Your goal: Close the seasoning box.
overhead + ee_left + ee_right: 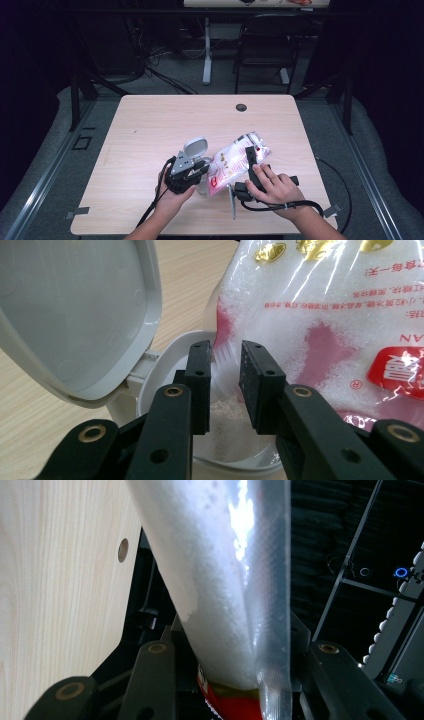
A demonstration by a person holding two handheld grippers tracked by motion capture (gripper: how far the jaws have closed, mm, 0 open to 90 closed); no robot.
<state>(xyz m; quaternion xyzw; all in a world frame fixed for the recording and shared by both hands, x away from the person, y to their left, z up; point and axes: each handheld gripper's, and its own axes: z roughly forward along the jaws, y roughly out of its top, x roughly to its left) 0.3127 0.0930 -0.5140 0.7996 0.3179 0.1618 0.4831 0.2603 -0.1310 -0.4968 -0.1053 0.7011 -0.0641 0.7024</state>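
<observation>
A clear bag of white granules with red and pink print hangs tilted above the table between my two grippers. My right gripper is shut on the bag's upper part, and the bag fills the gap between its jaws. The left gripper is shut on the bag's lower corner, whose white tip sits between the pads. That corner hangs over a small white container with its flip lid swung up and granules inside. Seen from the high view, the lid stands just beyond the left gripper.
The light wooden table has a round cable hole near its far edge. Black cables trail from both grippers toward the front edge. A black chair and a white table leg stand on the floor beyond the table.
</observation>
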